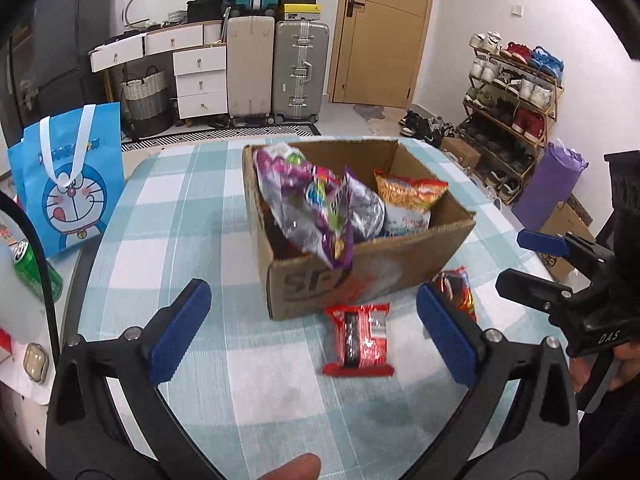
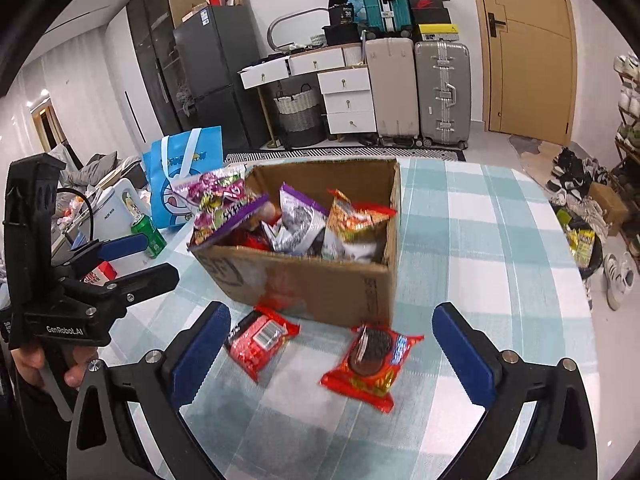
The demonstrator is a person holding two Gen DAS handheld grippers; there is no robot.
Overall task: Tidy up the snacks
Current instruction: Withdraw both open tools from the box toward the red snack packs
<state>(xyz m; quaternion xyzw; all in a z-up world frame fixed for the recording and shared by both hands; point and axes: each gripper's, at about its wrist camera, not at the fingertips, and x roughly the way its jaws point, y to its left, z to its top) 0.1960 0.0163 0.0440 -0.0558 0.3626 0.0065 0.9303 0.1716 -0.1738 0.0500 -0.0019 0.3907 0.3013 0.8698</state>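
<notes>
A cardboard box (image 1: 372, 264) (image 2: 320, 280) on the checked tablecloth holds several snack bags, with a purple bag (image 1: 316, 208) (image 2: 220, 208) hanging over its rim. Two red snack packets lie on the cloth in front of the box: one with a barcode (image 1: 360, 338) (image 2: 260, 336) and one with a cookie picture (image 2: 372, 364) (image 1: 460, 288). My left gripper (image 1: 316, 332) is open and empty, just short of the barcode packet. My right gripper (image 2: 332, 356) is open and empty, with both packets between its fingers' reach.
A blue Doraemon bag (image 1: 68, 184) (image 2: 184, 176) and a green can (image 1: 36, 268) (image 2: 150, 236) stand at the table's left. Each gripper shows in the other's view: the right one (image 1: 560, 276) and the left one (image 2: 100, 268). Suitcases, drawers and a shoe rack (image 1: 516, 112) stand beyond.
</notes>
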